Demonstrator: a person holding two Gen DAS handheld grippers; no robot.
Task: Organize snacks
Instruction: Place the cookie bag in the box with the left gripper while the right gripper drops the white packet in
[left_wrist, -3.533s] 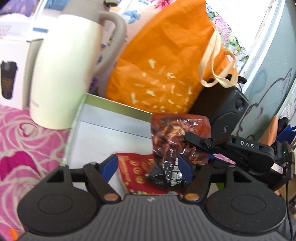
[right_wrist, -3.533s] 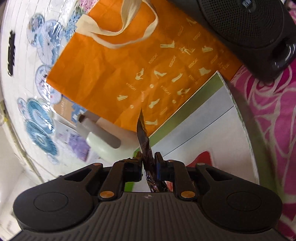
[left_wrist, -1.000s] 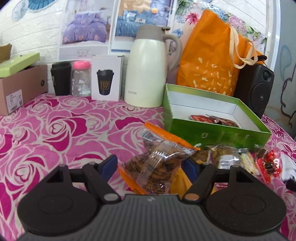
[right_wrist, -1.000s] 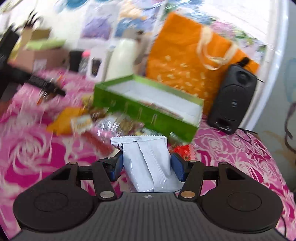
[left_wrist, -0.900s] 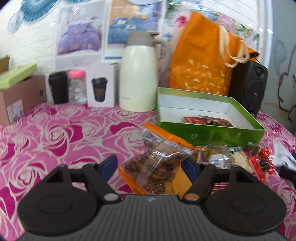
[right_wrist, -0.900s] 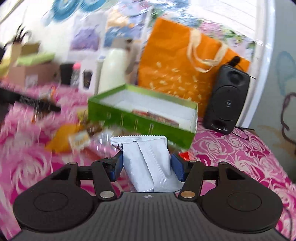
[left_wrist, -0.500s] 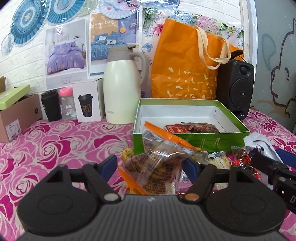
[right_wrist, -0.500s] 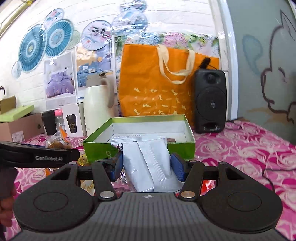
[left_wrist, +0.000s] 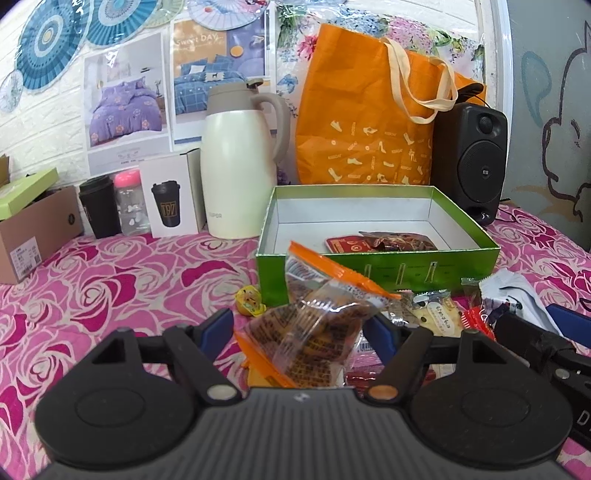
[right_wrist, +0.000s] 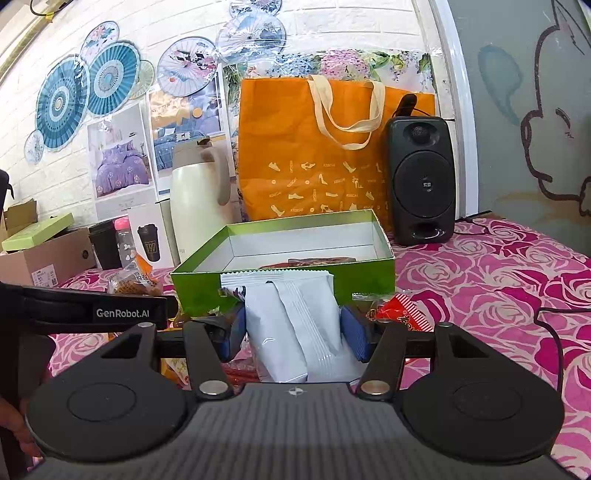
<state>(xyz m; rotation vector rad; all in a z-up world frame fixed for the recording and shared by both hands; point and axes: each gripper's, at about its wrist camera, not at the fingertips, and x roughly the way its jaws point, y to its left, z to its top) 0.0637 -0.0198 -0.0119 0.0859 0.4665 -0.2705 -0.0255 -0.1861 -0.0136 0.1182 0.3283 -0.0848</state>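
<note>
My left gripper (left_wrist: 301, 328) is shut on a clear, orange-edged cookie packet (left_wrist: 314, 325), held above the tablecloth in front of the green box (left_wrist: 376, 267). The box is open and holds a red packet (left_wrist: 345, 244) and a dark brown packet (left_wrist: 399, 242). My right gripper (right_wrist: 293, 325) is shut on a white snack packet (right_wrist: 295, 317), held before the box's front wall (right_wrist: 369, 278). More loose snacks (left_wrist: 436, 314) lie in front of the box, among them a red striped packet (right_wrist: 400, 314). The right gripper shows at the right edge of the left wrist view (left_wrist: 546, 339).
A cream thermos jug (left_wrist: 236, 170), an orange tote bag (left_wrist: 369, 122) and a black speaker (left_wrist: 469, 158) stand behind the box. A white cup carton (left_wrist: 171, 195), a black cup and a pink-lidded bottle stand at the back left, beside a cardboard box (left_wrist: 33, 229). A small yellow sweet (left_wrist: 250, 300) lies near the box's left corner.
Both grippers let go of the earlier packets in the box, came back to the pile and took a cookie packet and a white packet. In the last second both rose and steadied, facing the box.
</note>
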